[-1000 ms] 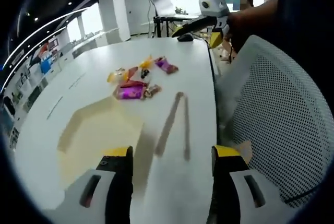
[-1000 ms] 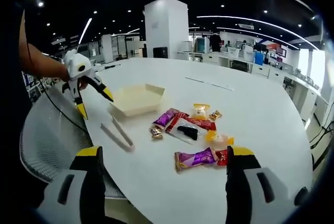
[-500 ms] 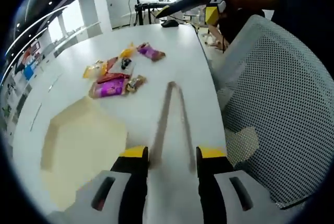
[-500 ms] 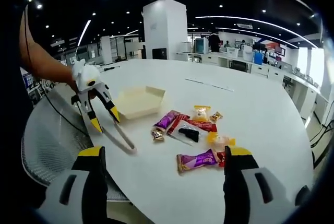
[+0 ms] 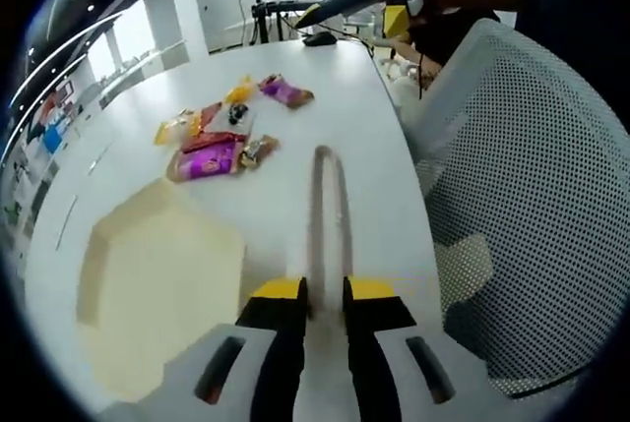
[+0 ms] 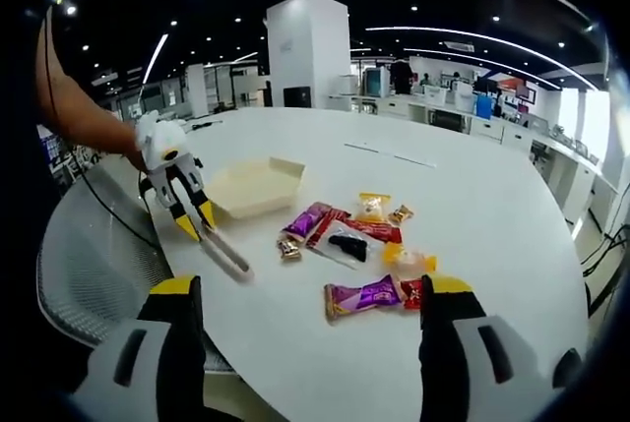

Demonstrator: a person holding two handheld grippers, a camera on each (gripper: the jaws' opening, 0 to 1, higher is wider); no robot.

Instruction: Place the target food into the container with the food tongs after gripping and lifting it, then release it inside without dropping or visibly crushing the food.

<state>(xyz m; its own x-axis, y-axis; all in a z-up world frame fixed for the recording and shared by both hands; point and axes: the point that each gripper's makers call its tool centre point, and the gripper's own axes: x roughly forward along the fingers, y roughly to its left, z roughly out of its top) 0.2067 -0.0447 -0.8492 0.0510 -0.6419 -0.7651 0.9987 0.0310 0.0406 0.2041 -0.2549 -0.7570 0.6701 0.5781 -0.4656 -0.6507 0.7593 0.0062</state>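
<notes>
The left gripper [image 5: 325, 294] is closed on the handle end of the tongs [image 5: 331, 208], which lie flat on the table [image 5: 374, 107] beside the tray [image 5: 157, 274]. The snacks [image 5: 221, 137] sit beyond the tray. The right gripper [image 6: 305, 289] hangs wide open. A shallow, off-centre pinch could let the tongs twist or slip on lifting.

Your left gripper [image 5: 324, 296] hides the food tongs [image 5: 331, 208] handle ends; snack wrappers [image 6: 359, 240] print too small to read.
</notes>
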